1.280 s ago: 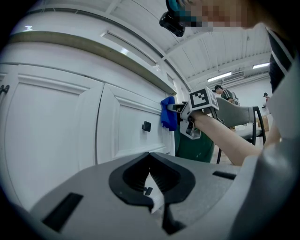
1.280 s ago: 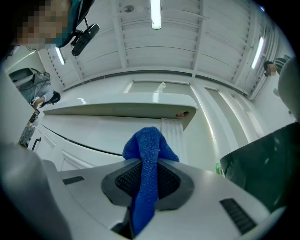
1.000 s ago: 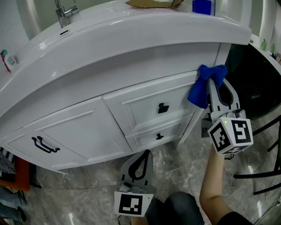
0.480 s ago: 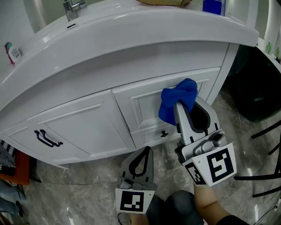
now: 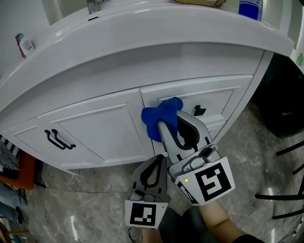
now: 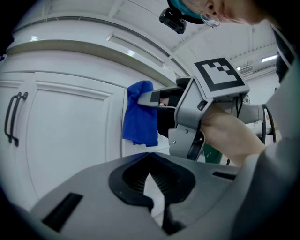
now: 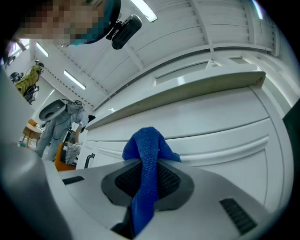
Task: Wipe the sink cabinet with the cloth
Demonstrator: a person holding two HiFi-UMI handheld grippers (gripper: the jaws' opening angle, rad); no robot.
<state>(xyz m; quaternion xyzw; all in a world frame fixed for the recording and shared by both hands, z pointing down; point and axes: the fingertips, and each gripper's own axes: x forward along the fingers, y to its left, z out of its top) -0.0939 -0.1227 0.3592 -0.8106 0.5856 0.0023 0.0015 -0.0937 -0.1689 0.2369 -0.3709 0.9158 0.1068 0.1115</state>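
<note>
Currently: right gripper [image 5: 165,127] clamped on blue cloth [image 5: 160,115], which is bunched against the sink cabinet [image 5: 99,133] front at the door-drawer seam. Left gripper [image 5: 156,166] closed, empty, held low. Risks: cloth may snag on the drawer handle [image 5: 199,111], or drag could pull it free.

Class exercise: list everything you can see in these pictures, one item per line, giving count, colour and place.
sink cabinet: one, white, curved front filling the middle.
cloth: one, blue, at the top drawer's left edge.
door handle: one, black, left door.
drawer knob: one, black, right of the cloth.
tap: one, silver, basin top, left.
bottle: one, blue, basin top, right.
floor: grey marble, below.
right gripper: grey, shut on the cloth.
left gripper: grey, shut, empty, held low.
</note>
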